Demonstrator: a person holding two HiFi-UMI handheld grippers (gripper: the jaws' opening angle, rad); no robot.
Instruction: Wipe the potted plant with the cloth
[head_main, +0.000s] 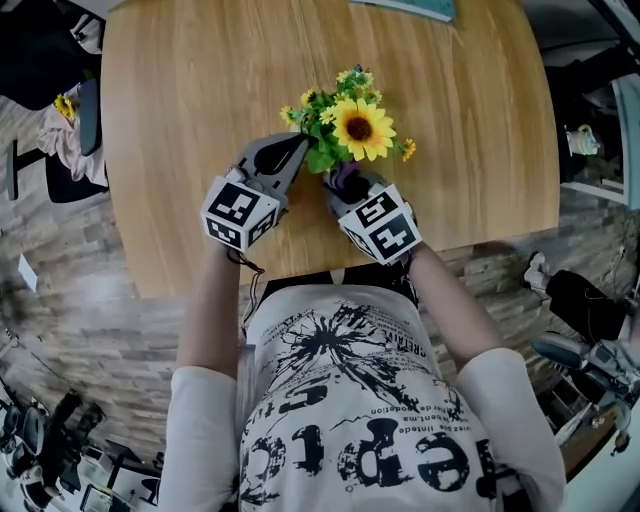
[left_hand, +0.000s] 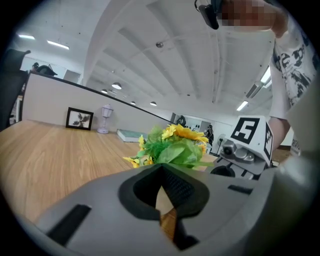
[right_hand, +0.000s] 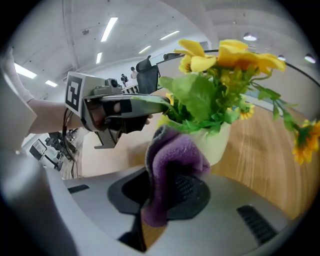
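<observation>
The wooden table (head_main: 180, 110) holds the potted plant (head_main: 325, 155), which sits just past the tips of both grippers, between them. The left gripper (left_hand: 161, 190) has its fingers pressed together with nothing in them, and its tips are right beside the green leaves. The right gripper (head_main: 347, 185) has its fingers squeezed on the purple cloth (right_hand: 172, 160). The cloth sticks out past the fingertips and looks pressed on the side of the white pot (right_hand: 222, 145).

So I think the wiping is going on now. How much is already clean I cannot tell, and the leaves may need wiping too.

The plant stands straight up, long from pot to flowers. Its big sunflower (head_main: 362, 128) faces up. The cloth points at the pot.
</observation>
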